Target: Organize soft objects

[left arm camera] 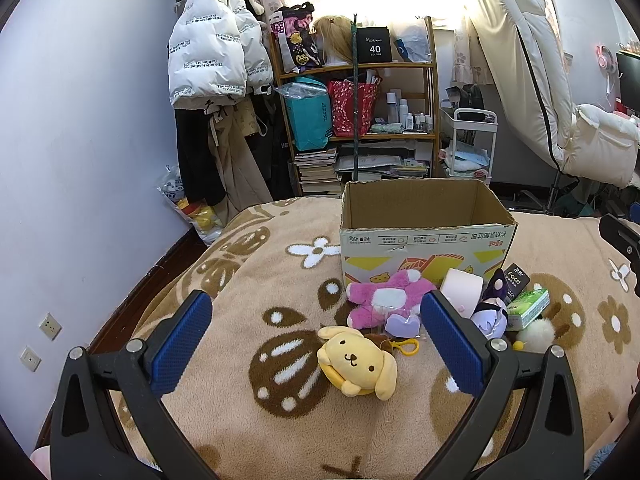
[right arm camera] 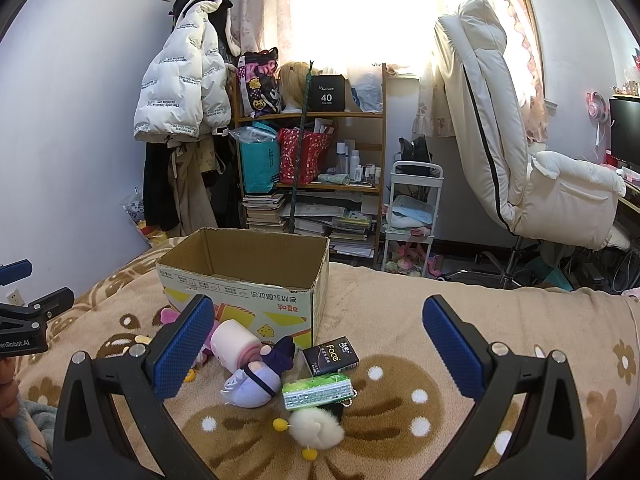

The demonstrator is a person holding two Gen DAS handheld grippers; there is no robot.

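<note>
Soft toys (left arm camera: pixel 357 362) before cardboard box (left arm camera: pixel 424 240), left gripper (left arm camera: pixel 316 320) fingers spread, right gripper (right arm camera: pixel 318 330) fingers spread, both empty

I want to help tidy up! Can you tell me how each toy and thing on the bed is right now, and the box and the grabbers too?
Cardboard box: open, upright, looks empty.
Yellow dog plush: lying on blanket, not held.
Pink plush: lying against box.
Purple doll: lying on its side.
Green tissue pack: flat, unopened.
Black tissue pack: flat.
White pompom: loose.
Left gripper: open.
Right gripper: open.
</note>
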